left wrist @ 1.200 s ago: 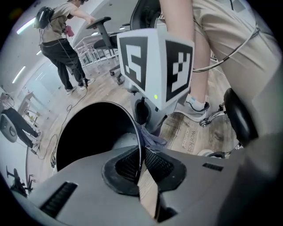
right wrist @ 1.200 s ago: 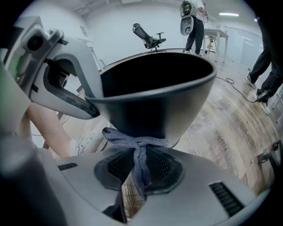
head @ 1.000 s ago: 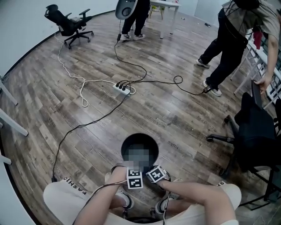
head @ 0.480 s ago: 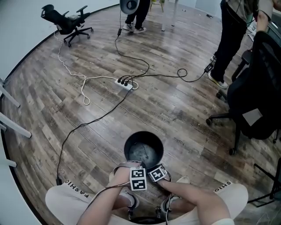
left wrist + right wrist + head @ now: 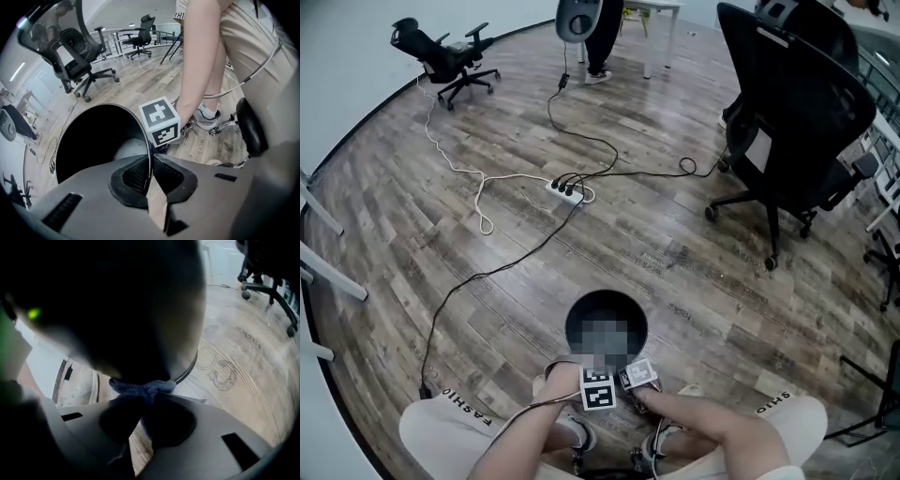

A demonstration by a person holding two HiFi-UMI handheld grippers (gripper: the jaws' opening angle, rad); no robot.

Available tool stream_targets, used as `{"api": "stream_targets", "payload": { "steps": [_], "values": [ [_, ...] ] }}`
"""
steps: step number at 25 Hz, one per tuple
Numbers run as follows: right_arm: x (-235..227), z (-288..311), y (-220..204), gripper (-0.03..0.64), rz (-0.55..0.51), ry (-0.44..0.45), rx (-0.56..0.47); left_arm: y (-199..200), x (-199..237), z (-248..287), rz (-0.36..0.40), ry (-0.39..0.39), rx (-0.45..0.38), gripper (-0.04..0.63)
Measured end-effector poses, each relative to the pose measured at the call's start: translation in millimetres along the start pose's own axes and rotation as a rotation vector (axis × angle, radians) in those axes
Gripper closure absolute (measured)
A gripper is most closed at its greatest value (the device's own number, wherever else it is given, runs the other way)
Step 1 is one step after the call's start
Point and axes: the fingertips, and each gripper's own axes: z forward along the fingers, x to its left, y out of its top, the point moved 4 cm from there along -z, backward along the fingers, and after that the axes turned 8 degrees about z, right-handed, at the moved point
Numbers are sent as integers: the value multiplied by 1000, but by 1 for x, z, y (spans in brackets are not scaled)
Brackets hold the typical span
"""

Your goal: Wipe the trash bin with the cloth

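The black round trash bin (image 5: 581, 323) stands on the wood floor just in front of my knees. My left gripper (image 5: 596, 386) is at its near rim; in the left gripper view the thin rim (image 5: 149, 140) runs between the pads and my left gripper (image 5: 150, 177) is shut on it. My right gripper (image 5: 637, 375) is close beside it, its marker cube (image 5: 160, 121) against the bin's outside. In the right gripper view my right gripper (image 5: 149, 405) is shut on a bunched blue-grey cloth (image 5: 143, 387), which presses on the bin's dark outer wall (image 5: 122, 310).
A large black office chair (image 5: 792, 112) stands at the right. A power strip (image 5: 562, 187) with several cables lies mid-floor. Another chair (image 5: 441, 52) is far left, and a person's legs (image 5: 602, 33) are at the top. My shoes (image 5: 572, 433) flank the bin's base.
Both grippers have stayed at the bin's near rim. At the right a person has left the view and a black office chair has come forward into it.
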Motion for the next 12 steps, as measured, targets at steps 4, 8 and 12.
{"api": "stream_targets", "payload": {
  "steps": [4, 8, 12],
  "values": [
    [23, -39, 7, 545, 55, 98, -20, -1, -1, 0, -5, 5, -5, 558],
    [44, -95, 23, 545, -4, 165, -35, -1, 0, -1, -11, 21, -4, 555],
    [60, -146, 28, 545, -52, 188, -35, -2, -5, 0, 9, 57, 12, 554]
  ]
}}
